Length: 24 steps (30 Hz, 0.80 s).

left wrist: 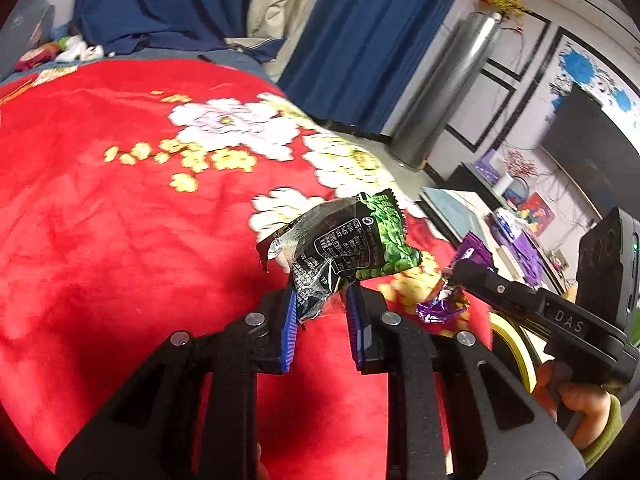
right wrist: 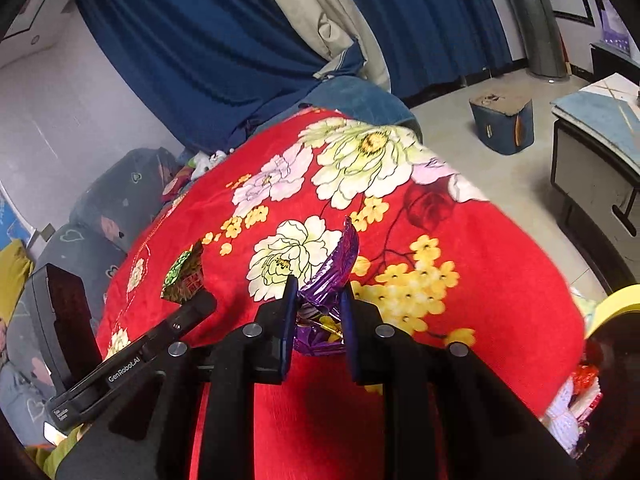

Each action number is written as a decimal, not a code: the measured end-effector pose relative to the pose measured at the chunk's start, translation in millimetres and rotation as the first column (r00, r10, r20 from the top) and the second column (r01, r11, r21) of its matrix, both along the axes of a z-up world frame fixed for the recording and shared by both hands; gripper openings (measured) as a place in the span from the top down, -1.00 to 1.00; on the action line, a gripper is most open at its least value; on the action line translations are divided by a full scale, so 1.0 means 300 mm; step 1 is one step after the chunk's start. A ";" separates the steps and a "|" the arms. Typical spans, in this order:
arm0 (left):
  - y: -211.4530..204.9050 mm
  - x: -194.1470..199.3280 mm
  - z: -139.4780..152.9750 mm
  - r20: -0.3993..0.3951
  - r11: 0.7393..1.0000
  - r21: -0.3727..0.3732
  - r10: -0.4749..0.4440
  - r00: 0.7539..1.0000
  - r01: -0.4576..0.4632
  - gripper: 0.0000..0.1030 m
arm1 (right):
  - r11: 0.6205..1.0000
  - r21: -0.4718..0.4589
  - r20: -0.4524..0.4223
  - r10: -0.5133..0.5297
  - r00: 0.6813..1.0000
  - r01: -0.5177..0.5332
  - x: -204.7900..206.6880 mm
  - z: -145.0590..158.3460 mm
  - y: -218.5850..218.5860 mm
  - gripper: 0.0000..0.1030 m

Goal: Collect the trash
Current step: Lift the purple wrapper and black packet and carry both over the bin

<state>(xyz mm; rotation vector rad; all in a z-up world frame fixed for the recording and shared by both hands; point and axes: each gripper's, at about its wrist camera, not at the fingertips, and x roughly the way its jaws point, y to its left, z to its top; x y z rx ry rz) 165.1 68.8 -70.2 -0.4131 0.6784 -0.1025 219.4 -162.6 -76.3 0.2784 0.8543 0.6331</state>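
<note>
My left gripper [left wrist: 321, 300] is shut on a crumpled green and black snack wrapper [left wrist: 352, 246], held above a red flowered blanket [left wrist: 120, 220]. My right gripper [right wrist: 319, 300] is shut on a crumpled purple foil wrapper [right wrist: 332, 276], also above the blanket [right wrist: 480, 240]. The purple wrapper [left wrist: 444, 300] and the right gripper [left wrist: 460, 270] also show at the right of the left wrist view. The green wrapper [right wrist: 185, 274] and the left gripper [right wrist: 192, 302] show at the left of the right wrist view. The two grippers are side by side.
The blanket covers a bed. Blue curtains [left wrist: 352, 40] hang behind. A silver cylinder [left wrist: 448, 92] stands on the floor. A low cabinet [right wrist: 592, 152] and a blue stool [right wrist: 504, 124] stand to the right. Grey pillows [right wrist: 120, 200] lie at the left. A yellow-rimmed bin [right wrist: 616, 304] is at the right edge.
</note>
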 end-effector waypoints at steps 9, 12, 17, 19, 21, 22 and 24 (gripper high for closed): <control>-0.133 -0.034 0.064 0.046 0.994 0.027 -0.109 0.993 0.107 0.71 | 0.999 -0.003 0.054 -0.038 0.998 0.038 -0.055 0.063 -0.120 0.62; -0.180 -0.043 0.074 0.052 0.989 0.037 -0.145 0.988 0.143 0.71 | 0.998 -0.005 0.070 -0.060 0.996 0.060 -0.075 0.080 -0.174 0.62; -0.258 -0.048 0.075 0.050 0.977 0.056 -0.209 0.977 0.206 0.71 | 0.995 -0.022 0.098 -0.099 0.990 0.102 -0.107 0.101 -0.256 0.62; -0.299 -0.045 0.073 0.045 0.969 0.065 -0.240 0.970 0.236 0.71 | 0.991 -0.034 0.106 -0.122 0.987 0.126 -0.124 0.100 -0.301 0.62; -0.346 -0.045 0.067 0.039 0.959 0.076 -0.277 0.960 0.274 0.71 | 0.988 -0.043 0.106 -0.145 0.984 0.150 -0.141 0.093 -0.348 0.62; -0.369 -0.043 0.065 0.035 0.953 0.085 -0.294 0.955 0.290 0.71 | 0.986 -0.048 0.106 -0.154 0.982 0.160 -0.148 0.088 -0.363 0.62; -0.416 -0.041 0.055 0.026 0.941 0.103 -0.327 0.945 0.323 0.71 | 0.980 -0.057 0.100 -0.184 0.978 0.190 -0.161 0.074 -0.417 0.62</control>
